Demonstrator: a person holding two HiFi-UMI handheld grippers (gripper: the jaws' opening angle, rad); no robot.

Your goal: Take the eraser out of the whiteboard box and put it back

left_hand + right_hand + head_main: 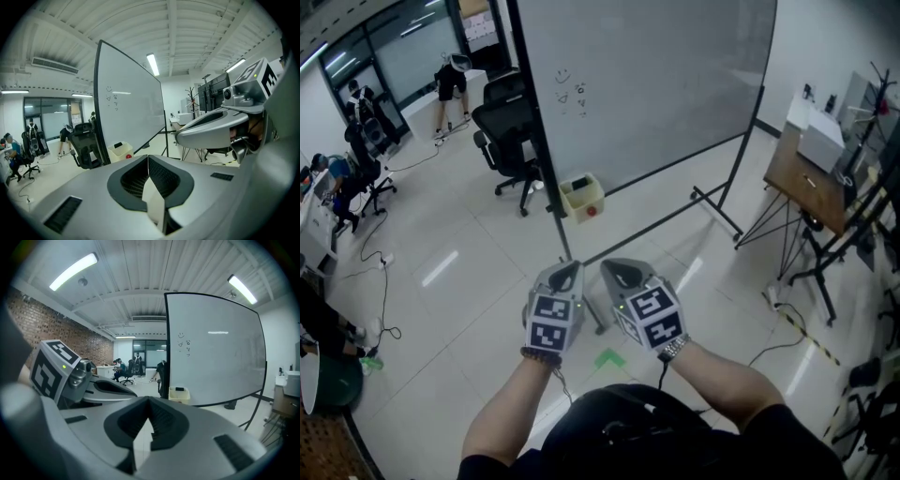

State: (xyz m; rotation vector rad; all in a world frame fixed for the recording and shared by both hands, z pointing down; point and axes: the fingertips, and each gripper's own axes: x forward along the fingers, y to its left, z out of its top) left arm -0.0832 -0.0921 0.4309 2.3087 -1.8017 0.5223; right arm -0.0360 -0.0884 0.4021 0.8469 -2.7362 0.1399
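Observation:
A pale yellow whiteboard box [580, 198] hangs at the lower edge of the whiteboard [647, 84], with a dark eraser [579, 183] lying in its top. Both grippers are held side by side well short of it, pointing toward the board. My left gripper [565, 275] is shut with nothing between its fingers. My right gripper [622, 272] is likewise shut and empty. In the left gripper view the box [120, 151] lies beyond the closed tips [148, 157], and in the right gripper view the box [179, 394] stands ahead of the tips [149, 399].
A black office chair [511, 131] stands left of the board. The board's stand legs [717, 206] reach across the floor to the right. A wooden table [811, 178] and black tripods fill the right side. Cables [380, 281] trail on the left floor, near seated people.

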